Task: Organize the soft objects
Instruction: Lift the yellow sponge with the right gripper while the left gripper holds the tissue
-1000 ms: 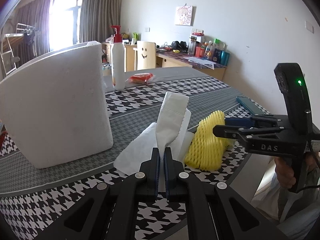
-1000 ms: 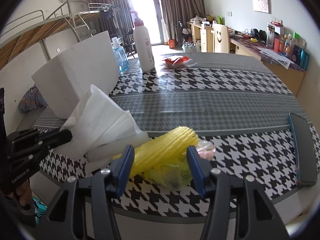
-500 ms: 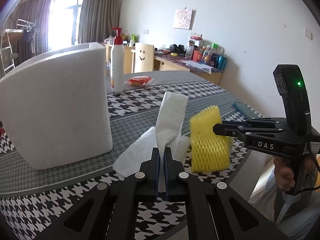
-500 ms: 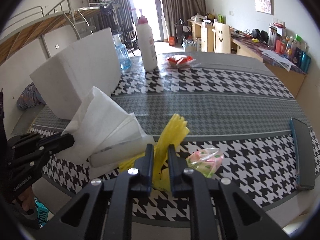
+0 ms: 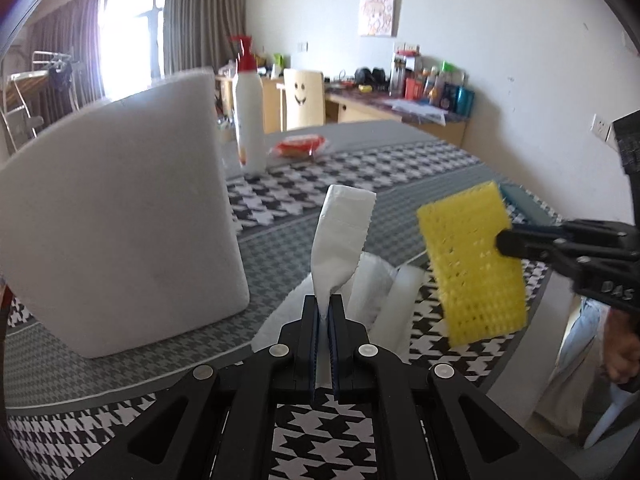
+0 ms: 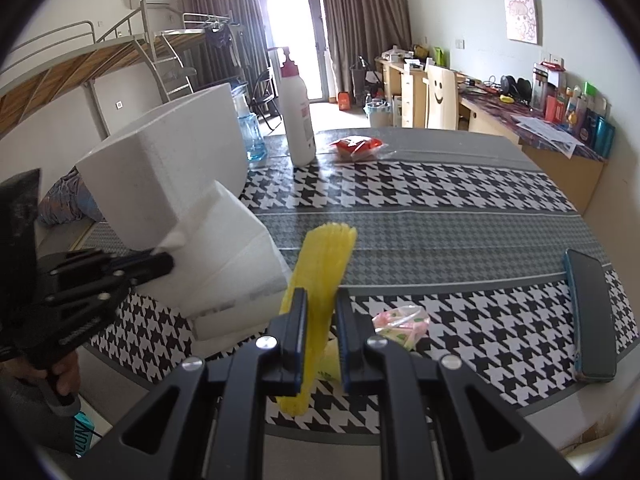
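Observation:
My left gripper [image 5: 324, 312] is shut on a white soft tissue sheet [image 5: 342, 236], whose free end stands up above the fingers while the rest drapes onto the table. That same left gripper [image 6: 166, 262] and white sheet [image 6: 228, 248] show at the left of the right wrist view. My right gripper [image 6: 322, 306] is shut on a yellow foam net sleeve [image 6: 324, 260], squeezed flat and lifted off the table. From the left wrist view the yellow sleeve [image 5: 472, 260] hangs in the air from the right gripper [image 5: 502, 242]. A white foam strip [image 5: 400, 304] lies beside the sheet.
A large white foam box [image 5: 116, 216] stands at the left on the houndstooth tablecloth [image 6: 420, 196]. A white pump bottle [image 6: 298, 116] and a red snack packet [image 6: 356, 146] sit further back. A phone [image 6: 588, 316] lies at the right, a small clear wrapper [image 6: 400, 322] near the right fingers.
The right gripper closed on the yellow sleeve and raised it off the table, turning it upright. The left gripper kept its hold on the white sheet and shifted slightly.

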`<action>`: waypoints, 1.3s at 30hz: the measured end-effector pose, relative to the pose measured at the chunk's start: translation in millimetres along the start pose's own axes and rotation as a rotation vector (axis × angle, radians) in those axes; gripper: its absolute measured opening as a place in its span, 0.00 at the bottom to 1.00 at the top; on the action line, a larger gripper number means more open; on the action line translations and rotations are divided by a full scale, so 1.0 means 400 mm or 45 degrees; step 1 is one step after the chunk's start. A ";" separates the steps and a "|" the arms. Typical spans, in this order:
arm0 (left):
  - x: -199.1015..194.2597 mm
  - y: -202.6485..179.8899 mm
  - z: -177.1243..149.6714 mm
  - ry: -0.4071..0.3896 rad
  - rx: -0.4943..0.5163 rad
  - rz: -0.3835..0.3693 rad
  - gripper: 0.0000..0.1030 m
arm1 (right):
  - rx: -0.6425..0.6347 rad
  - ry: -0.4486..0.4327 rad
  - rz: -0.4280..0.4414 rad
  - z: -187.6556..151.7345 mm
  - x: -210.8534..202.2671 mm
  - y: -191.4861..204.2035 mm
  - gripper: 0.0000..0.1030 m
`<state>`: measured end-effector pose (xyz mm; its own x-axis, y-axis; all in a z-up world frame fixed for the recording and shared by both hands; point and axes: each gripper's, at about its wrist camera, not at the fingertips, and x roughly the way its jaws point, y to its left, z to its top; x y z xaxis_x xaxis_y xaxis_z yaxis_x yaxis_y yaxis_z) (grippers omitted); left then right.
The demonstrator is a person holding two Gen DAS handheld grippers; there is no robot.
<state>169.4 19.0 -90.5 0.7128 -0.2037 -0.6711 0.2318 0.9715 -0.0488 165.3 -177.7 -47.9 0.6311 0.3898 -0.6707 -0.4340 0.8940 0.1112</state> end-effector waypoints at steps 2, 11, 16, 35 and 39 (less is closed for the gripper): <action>0.021 0.001 -0.001 0.037 0.000 0.006 0.24 | 0.005 -0.002 0.005 -0.001 -0.001 -0.003 0.16; 0.082 0.011 -0.010 0.145 0.005 0.043 0.41 | 0.008 -0.005 0.015 -0.010 -0.005 -0.008 0.16; 0.107 -0.005 -0.008 0.182 0.038 0.021 0.47 | 0.012 -0.005 0.024 -0.010 -0.006 -0.011 0.16; 0.010 -0.080 0.022 0.033 0.098 -0.079 0.06 | 0.020 -0.036 0.015 -0.011 -0.033 -0.028 0.16; -0.039 -0.090 0.049 -0.043 0.095 -0.091 0.06 | 0.016 -0.064 0.005 0.000 -0.048 -0.024 0.16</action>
<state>163.1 -15.1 -63.8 0.7145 -0.2771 -0.6424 0.3306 0.9430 -0.0391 157.4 -193.8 -36.2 0.6608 0.4034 -0.6329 -0.4285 0.8951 0.1230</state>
